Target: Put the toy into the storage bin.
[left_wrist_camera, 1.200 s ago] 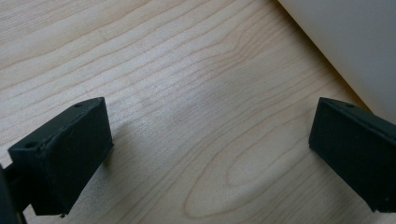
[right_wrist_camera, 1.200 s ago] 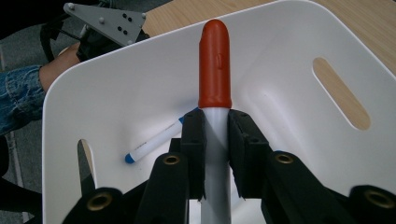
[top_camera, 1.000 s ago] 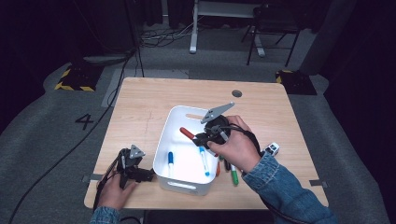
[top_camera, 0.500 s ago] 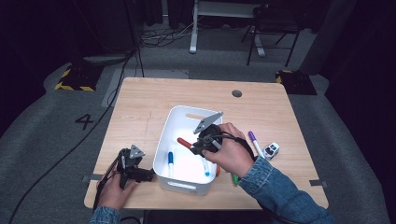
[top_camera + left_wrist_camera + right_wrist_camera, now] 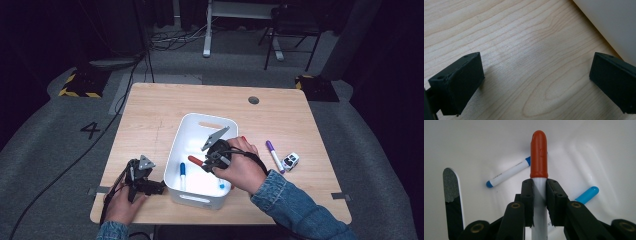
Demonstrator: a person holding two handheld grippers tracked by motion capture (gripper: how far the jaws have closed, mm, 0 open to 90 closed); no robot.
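Gripper [image 5: 534, 82] jaws wide apart over bare wooden table [image 5: 524, 37], white bin wall [image 5: 614, 22] alongside.

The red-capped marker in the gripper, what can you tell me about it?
The red-capped marker has a white barrel and a smooth orange-red cap that looks like plastic, with the cap on. The right gripper clamps its barrel just below the cap, both black jaws pressed against it. It hangs over the white bin, above two blue-capped markers lying on the bin's floor, and seems to touch nothing else.
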